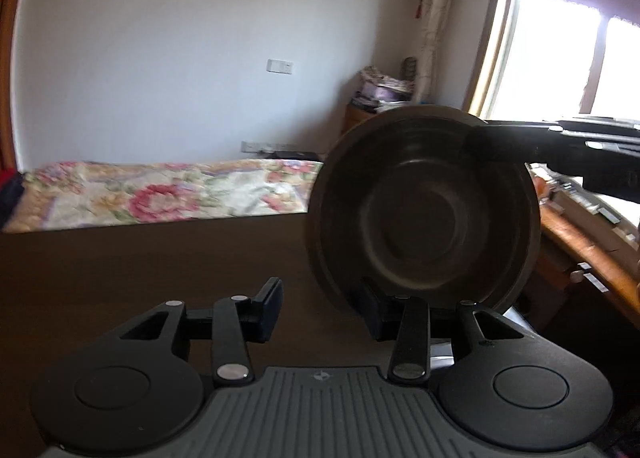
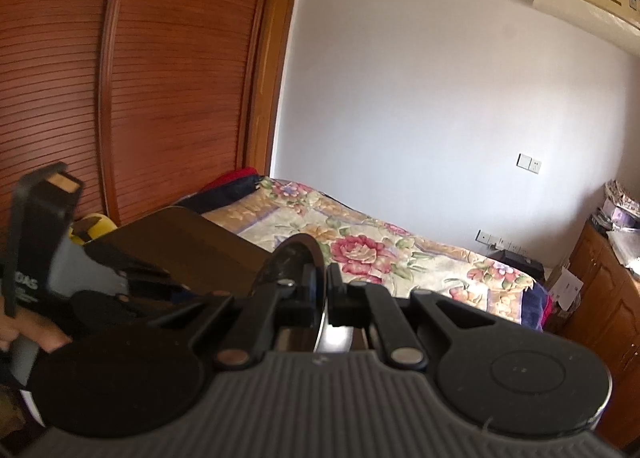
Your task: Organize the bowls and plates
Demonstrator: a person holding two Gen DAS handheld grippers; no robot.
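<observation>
A dark bowl [image 1: 420, 214] stands up on its edge above the brown table [image 1: 140, 266], its hollow facing my left wrist camera. My right gripper [image 1: 486, 144] reaches in from the right and is shut on the bowl's upper right rim. In the right wrist view the bowl [image 2: 294, 258] shows edge-on, clamped between the fingers of the right gripper [image 2: 320, 286]. My left gripper [image 1: 322, 308] is open just below the bowl; the bowl's lower rim sits close to its right finger [image 1: 372, 314]. The left gripper [image 2: 40, 258] also shows at the left, held by a hand [image 2: 36, 332].
Beyond the table lies a bed with a floral cover [image 1: 160, 194]. A wooden desk [image 1: 592, 250] with papers stands on the right under a bright window [image 1: 560, 58]. A slatted wooden wardrobe [image 2: 140, 78] fills the left of the right wrist view.
</observation>
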